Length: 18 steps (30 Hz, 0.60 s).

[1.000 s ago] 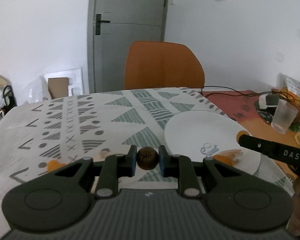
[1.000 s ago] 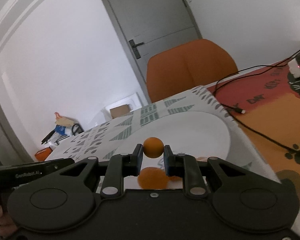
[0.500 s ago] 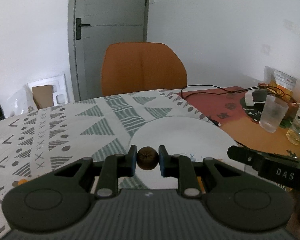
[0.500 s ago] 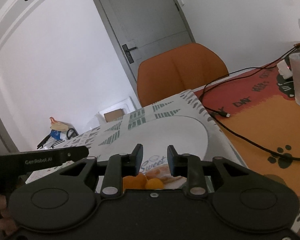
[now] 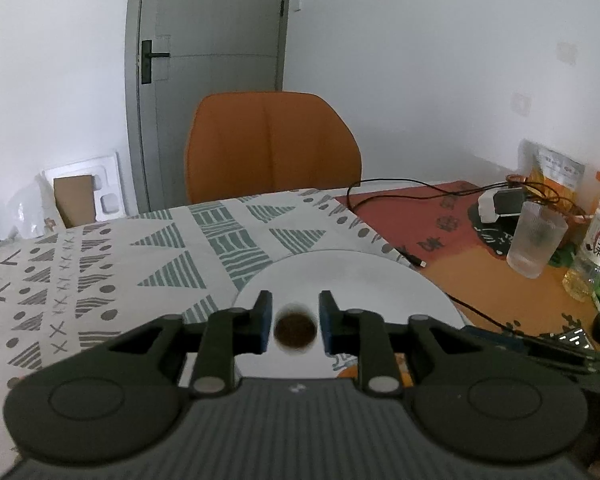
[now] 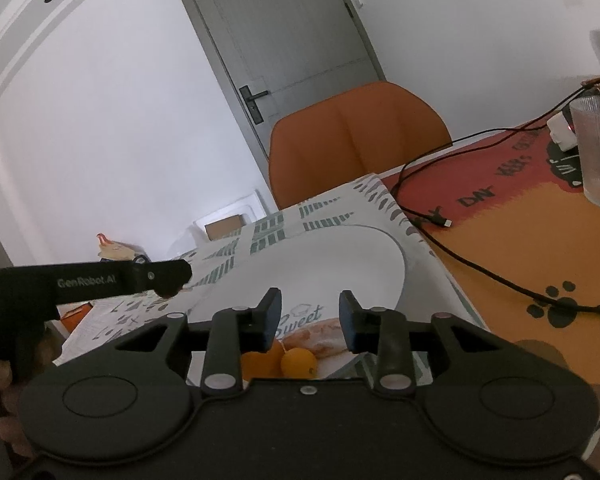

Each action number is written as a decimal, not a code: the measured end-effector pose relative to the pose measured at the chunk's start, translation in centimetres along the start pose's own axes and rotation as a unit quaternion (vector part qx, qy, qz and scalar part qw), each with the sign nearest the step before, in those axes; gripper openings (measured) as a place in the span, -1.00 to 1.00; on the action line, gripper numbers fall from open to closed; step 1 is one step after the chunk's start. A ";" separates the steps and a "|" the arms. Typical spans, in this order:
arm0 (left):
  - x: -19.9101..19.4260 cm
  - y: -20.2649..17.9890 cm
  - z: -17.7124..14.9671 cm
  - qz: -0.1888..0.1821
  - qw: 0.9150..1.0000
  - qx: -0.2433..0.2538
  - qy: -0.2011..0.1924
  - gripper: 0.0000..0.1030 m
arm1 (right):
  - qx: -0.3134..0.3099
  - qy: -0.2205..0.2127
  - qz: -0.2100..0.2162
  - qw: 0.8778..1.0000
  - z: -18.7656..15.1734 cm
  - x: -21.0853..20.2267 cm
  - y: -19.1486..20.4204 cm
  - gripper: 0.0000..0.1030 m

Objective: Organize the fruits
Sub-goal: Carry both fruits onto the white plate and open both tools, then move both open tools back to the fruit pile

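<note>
My left gripper hangs over the white plate, its jaws slightly apart. A small brown round fruit, blurred, sits between the fingers with a gap on each side. My right gripper is open and empty above the near part of the plate. Two small orange fruits lie on the plate just below it. The left gripper's body shows at the left of the right wrist view.
An orange chair stands behind the patterned tablecloth. A black cable runs over the orange mat to the right. A ribbed glass and a bottle stand at the far right.
My right gripper opened and dropped its orange fruit onto the plate beside another. My left gripper moved over the plate and its jaws parted from the brown fruit.
</note>
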<state>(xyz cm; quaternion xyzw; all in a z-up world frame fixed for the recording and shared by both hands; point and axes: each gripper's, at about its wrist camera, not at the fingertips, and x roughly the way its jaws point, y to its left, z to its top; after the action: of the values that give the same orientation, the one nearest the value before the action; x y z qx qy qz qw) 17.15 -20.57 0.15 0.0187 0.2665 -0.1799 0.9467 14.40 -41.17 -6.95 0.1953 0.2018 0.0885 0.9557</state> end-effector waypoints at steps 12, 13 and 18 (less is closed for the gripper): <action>-1.5 4.0 -0.6 0.036 0.999 -0.037 0.010 -0.02 | -0.009 0.015 0.007 1.000 -0.6 0.8 1.1 -0.09; -1.7 4.3 -0.7 0.038 0.998 -0.039 0.009 0.10 | -0.012 0.017 0.007 1.000 -0.7 0.8 1.3 -0.07; -2.8 5.6 -1.1 0.058 0.997 -0.055 -0.004 0.59 | -0.018 0.024 0.010 1.000 -0.8 1.0 2.2 0.15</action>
<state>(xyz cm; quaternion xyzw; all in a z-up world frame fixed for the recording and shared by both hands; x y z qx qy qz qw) 16.35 -14.25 0.36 -0.0192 0.2707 -0.1099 0.9562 14.77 -38.64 -7.11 0.1779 0.2211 0.1063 0.9530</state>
